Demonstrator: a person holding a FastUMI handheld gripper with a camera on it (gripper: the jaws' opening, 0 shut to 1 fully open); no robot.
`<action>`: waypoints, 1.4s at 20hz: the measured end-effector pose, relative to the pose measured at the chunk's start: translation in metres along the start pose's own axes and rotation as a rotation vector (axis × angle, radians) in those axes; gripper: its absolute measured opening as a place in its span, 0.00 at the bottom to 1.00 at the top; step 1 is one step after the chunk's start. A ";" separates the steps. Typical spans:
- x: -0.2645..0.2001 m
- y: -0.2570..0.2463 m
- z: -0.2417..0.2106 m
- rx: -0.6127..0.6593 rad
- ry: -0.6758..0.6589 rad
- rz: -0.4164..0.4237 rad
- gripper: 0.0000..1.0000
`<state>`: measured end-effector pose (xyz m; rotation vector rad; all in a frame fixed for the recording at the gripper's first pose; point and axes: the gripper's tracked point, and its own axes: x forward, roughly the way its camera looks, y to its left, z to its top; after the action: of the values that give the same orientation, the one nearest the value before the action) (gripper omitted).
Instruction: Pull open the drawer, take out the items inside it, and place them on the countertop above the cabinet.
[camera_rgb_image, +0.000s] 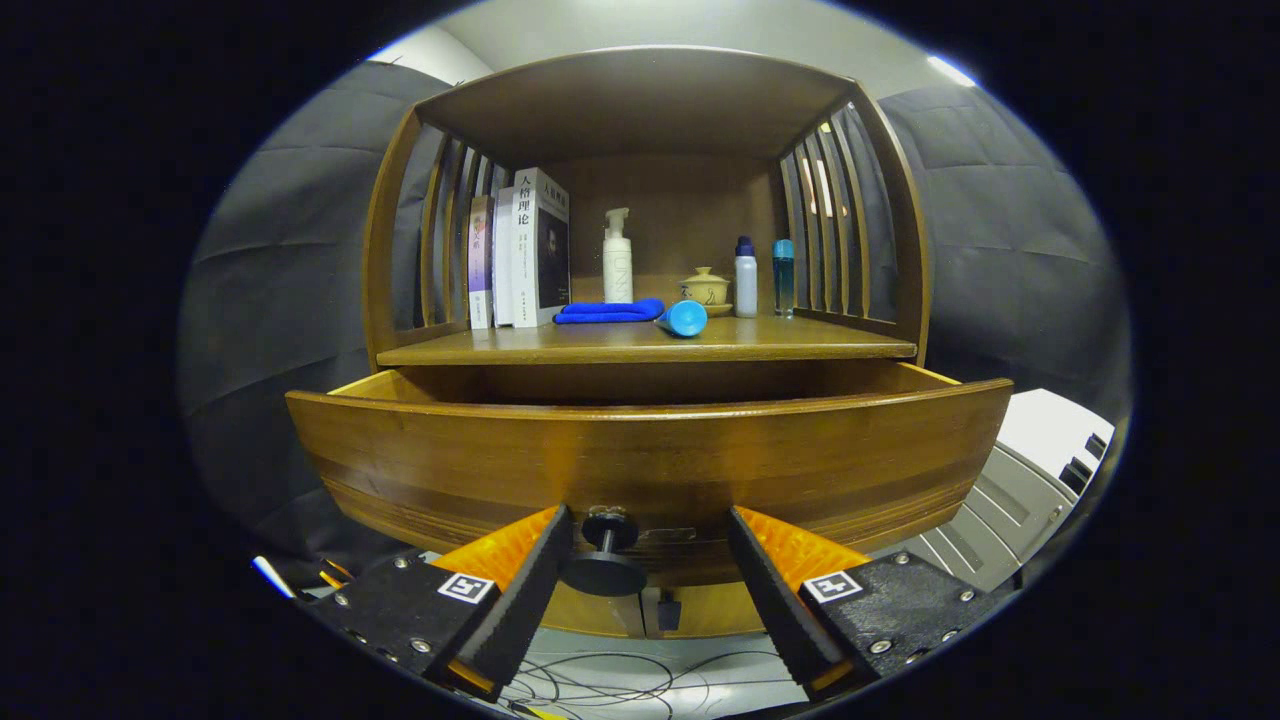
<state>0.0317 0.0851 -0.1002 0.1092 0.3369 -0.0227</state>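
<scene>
Both fingers (650, 590) stand wide, flanking the knob (605, 560) without touching. Drawer (650, 460) sits pulled out; contents hidden behind its front.

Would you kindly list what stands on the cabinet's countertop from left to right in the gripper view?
books → blue cloth → white pump bottle → blue tube → lidded teacup → white bottle → blue bottle. The gripper is open around the drawer knob.
</scene>
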 end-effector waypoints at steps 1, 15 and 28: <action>0.003 0.000 0.000 -0.003 0.004 0.001 0.97; 0.033 0.000 0.005 -0.050 -0.005 0.026 0.98; 0.066 0.002 0.008 -0.105 0.003 0.043 0.98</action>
<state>0.0964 0.0858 -0.1145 0.0121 0.3384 0.0374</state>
